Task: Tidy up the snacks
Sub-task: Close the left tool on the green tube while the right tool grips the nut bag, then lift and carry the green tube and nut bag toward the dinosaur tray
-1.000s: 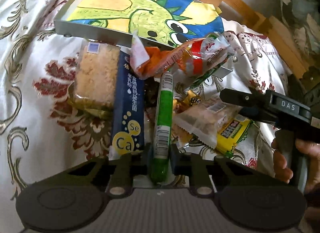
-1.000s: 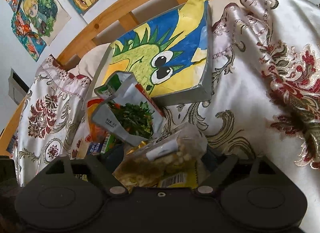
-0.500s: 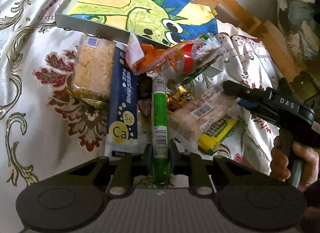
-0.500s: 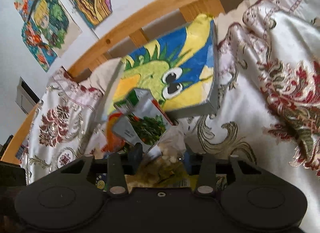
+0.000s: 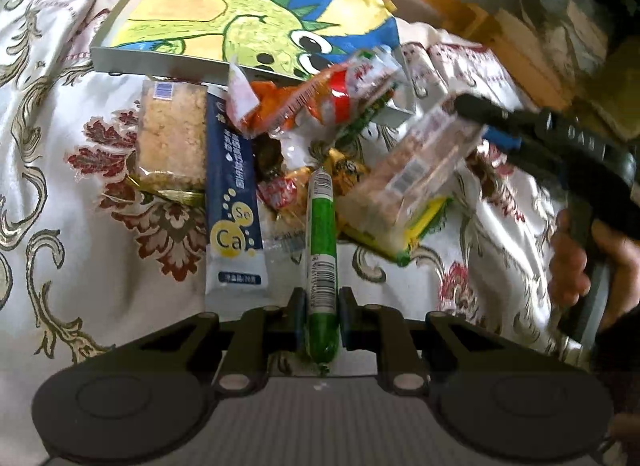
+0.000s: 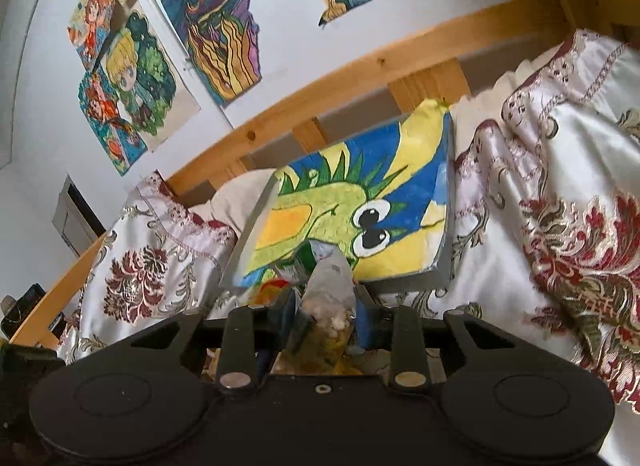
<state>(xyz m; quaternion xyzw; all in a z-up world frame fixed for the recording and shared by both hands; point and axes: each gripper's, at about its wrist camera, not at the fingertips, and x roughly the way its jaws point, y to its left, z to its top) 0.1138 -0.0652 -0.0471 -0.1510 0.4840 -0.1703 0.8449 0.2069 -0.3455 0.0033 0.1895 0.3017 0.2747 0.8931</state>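
On the floral bedspread (image 5: 60,169), seen from the left wrist, the left gripper (image 5: 319,316) is clamped on a green sausage stick (image 5: 321,234) lying over the snack pile, beside a blue sachet (image 5: 232,193) and a crumbly bar (image 5: 170,145); a dinosaur-painted box (image 5: 224,13) lies beyond. From the right wrist, the right gripper (image 6: 326,312) is closing, jaws pressing a clear snack bag (image 6: 330,294) in front of that box, drawings (image 6: 132,81) on the wall
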